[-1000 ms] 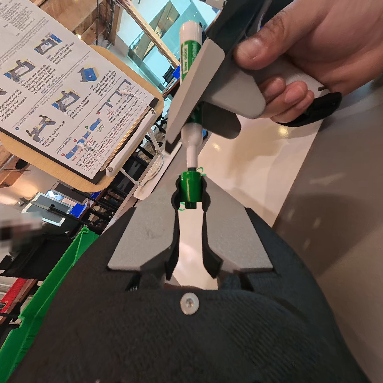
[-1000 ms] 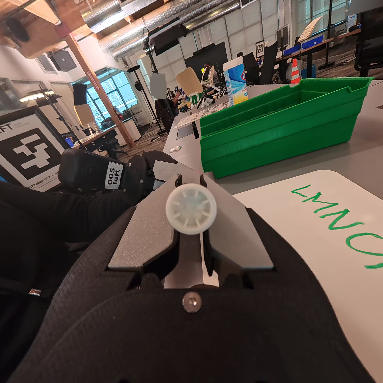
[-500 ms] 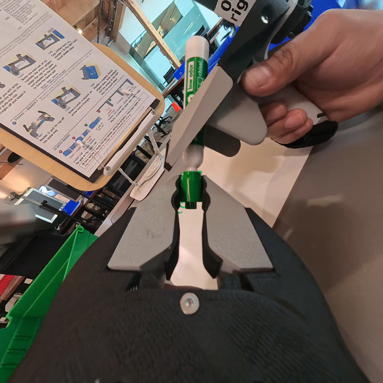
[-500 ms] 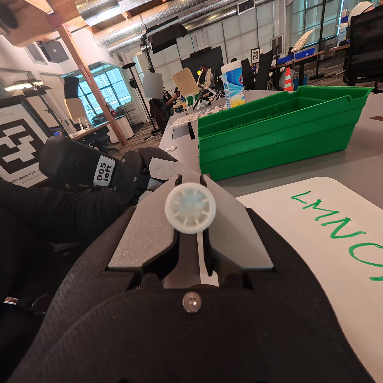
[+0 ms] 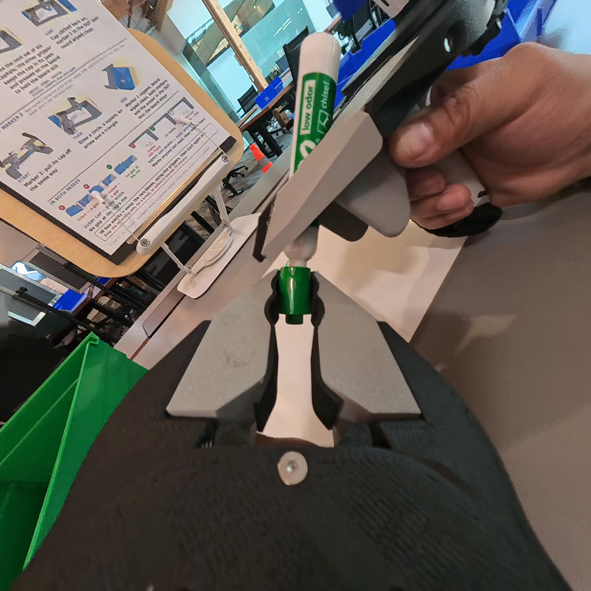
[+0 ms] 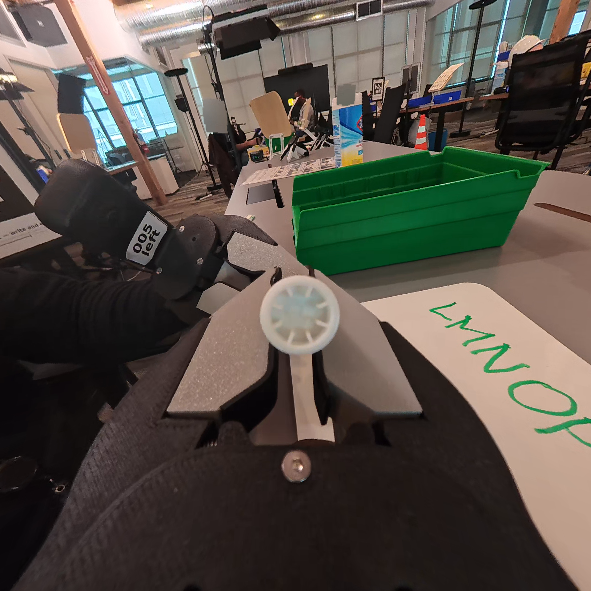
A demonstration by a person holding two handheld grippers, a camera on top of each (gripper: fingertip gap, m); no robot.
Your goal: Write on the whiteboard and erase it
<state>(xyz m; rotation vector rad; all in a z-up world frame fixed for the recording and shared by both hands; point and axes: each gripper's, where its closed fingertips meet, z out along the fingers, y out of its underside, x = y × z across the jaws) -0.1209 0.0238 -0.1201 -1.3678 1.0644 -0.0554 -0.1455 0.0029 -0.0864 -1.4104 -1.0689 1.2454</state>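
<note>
1. Whiteboard [image 6: 479, 399] lies flat on the grey table [image 6: 543, 262], green handwriting on it; in the left wrist view it shows as a white sheet [image 5: 377, 281] under both grippers.
2. Green bin [image 6: 412, 217] sits on the table beyond the whiteboard's far edge, apart from it; a wipes canister [image 6: 347, 134] stands behind the bin, towards the far table edge.
3. Instruction sheet on a wooden stand [image 5: 105, 128] is propped near the table's far edge in the left wrist view. Room: open office, ceiling ducts, big windows, desks, chairs, an orange cone [image 6: 421, 131].
4. Left gripper [image 5: 294, 297]: nearly closed, fingers clamped on the green cap [image 5: 293, 295], cap mouth facing up at the marker.
5. Right gripper [image 6: 294, 278]: closed around the marker [image 5: 315, 105]; white barrel end [image 6: 299, 315] faces its camera. A hand [image 5: 499, 134] grips its handle.
6. Versus 1 s ago: the bare tip was clear above the cap; now the marker's nose sits at the cap mouth, tip out of sight. Can't tell if fully seated.
7. Whiteboard and bin: same places on the table as before.
</note>
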